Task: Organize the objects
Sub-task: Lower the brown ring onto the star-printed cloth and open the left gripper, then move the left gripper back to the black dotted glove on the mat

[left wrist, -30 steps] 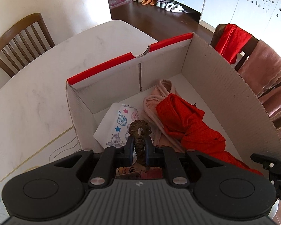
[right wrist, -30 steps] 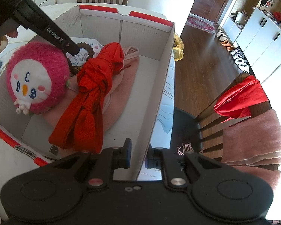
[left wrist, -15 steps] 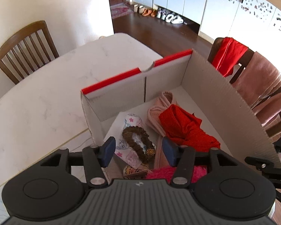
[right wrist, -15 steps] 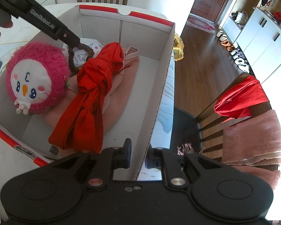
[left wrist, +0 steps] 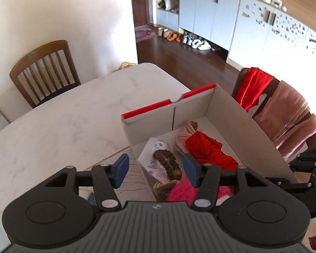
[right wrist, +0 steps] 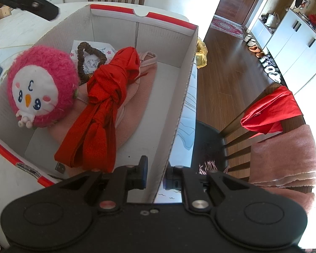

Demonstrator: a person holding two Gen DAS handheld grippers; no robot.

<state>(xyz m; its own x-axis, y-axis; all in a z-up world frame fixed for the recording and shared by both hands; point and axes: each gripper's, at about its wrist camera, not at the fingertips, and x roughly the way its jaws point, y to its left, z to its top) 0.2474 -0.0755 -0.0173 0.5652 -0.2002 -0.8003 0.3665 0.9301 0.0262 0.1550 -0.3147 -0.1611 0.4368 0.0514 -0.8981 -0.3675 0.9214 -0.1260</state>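
Observation:
A white cardboard box with red rims [right wrist: 187,88] [left wrist: 242,113] stands on the table. Inside lie a brown bead bracelet [right wrist: 88,57] [left wrist: 168,162] on a star-print cloth [right wrist: 103,47], a red knotted cloth [right wrist: 103,97] [left wrist: 208,147], a pink garment [right wrist: 134,109] and a pink plush toy [right wrist: 40,84] [left wrist: 183,189]. My left gripper [left wrist: 155,170] is open and empty, raised above the box's near-left corner. My right gripper [right wrist: 154,176] is shut on the box's right wall.
The white marble table [left wrist: 63,122] spreads left of the box. A wooden chair [left wrist: 44,69] stands at its far side. Another chair with red and pink cloths [right wrist: 280,126] stands right of the box. A drawing sheet [right wrist: 187,126] lies under the box's right side.
My left gripper opened and let go of the bead bracelet, which now lies in the box. The left gripper then rose and pulled back. The right gripper has not moved.

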